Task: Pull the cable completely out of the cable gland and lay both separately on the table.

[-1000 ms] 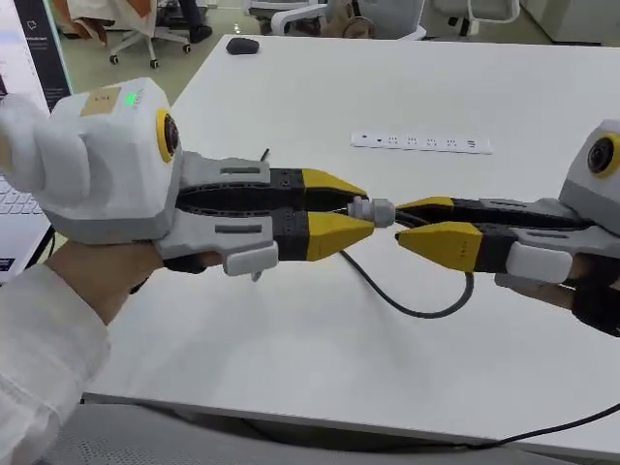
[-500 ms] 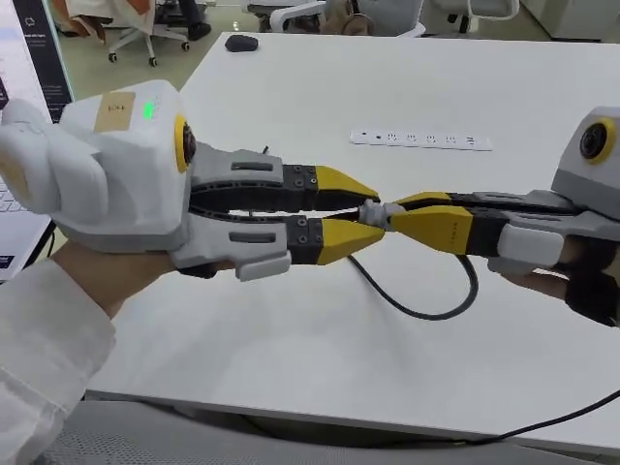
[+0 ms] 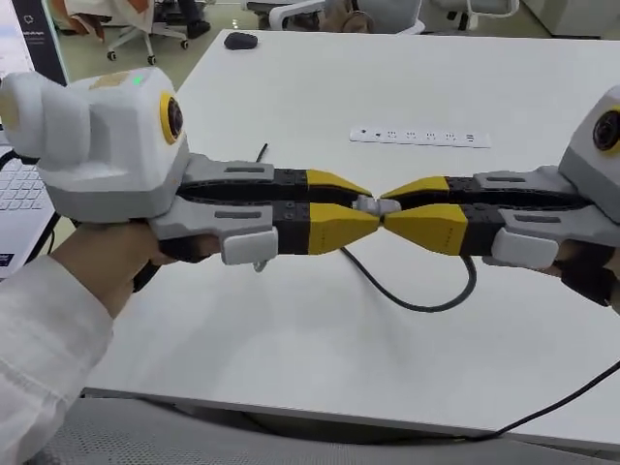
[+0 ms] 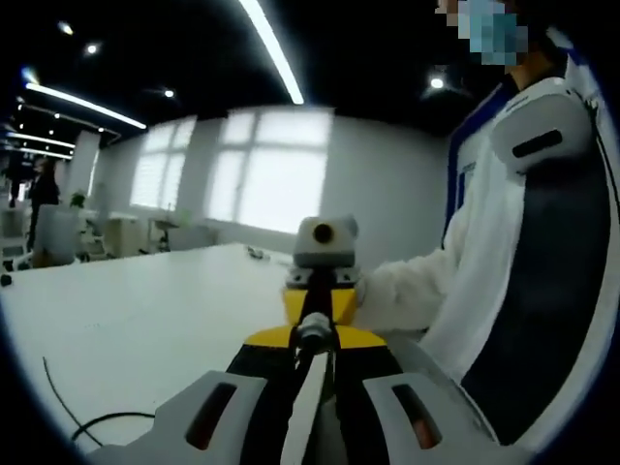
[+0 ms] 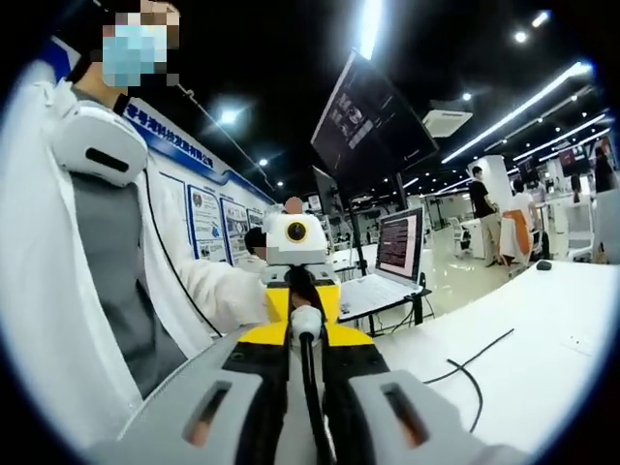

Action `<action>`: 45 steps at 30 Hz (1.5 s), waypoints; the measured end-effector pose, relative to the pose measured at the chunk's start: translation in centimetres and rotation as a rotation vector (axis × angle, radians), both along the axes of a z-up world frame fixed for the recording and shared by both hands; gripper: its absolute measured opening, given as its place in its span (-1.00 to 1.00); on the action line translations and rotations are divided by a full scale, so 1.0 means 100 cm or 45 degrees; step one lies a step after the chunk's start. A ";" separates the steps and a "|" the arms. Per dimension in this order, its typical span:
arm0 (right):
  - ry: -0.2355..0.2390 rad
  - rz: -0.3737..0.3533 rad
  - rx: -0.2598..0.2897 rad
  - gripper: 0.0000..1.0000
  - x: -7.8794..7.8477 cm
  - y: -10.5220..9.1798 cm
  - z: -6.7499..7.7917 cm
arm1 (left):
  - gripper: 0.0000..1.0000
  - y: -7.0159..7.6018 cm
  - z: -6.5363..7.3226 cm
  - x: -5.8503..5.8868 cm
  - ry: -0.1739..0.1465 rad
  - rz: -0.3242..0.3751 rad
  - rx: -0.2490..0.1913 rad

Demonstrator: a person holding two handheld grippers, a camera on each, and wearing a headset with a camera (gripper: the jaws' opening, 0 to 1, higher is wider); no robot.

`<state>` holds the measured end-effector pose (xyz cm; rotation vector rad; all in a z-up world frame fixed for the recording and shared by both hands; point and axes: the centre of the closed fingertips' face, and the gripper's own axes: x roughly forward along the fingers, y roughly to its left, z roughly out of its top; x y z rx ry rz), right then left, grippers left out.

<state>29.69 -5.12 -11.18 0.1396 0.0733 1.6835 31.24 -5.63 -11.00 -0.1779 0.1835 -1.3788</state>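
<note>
Left gripper [image 3: 367,206] clamps small grey plastic cable gland [image 3: 376,204]; right gripper [image 3: 390,206] clamps black cable [image 3: 418,310]. Cable still seated; pull-out, lay-down pending.

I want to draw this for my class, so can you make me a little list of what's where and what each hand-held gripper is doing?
Place: white table
Left hand-held gripper: jaws shut on the cable gland, tip to tip with the other one
Right hand-held gripper: jaws shut on the black cable, right beside the gland
Cable shape: sags in a loop down to the table
Gland and cable: not yet apart, both held above the table
Also on table: power strip, mouse at the far edge
</note>
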 end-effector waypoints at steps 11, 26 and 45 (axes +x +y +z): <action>-0.254 -0.029 -0.012 -0.77 -0.003 0.003 -0.003 | -0.69 0.003 -0.005 0.003 0.199 -0.008 -0.064; -0.242 -0.105 -0.114 -0.94 0.015 0.004 -0.018 | -0.67 0.012 -0.001 0.009 -0.109 0.116 -0.061; -0.148 -0.107 -0.031 -0.95 0.011 -0.002 -0.014 | -0.65 -0.006 -0.007 0.007 -0.085 0.067 -0.087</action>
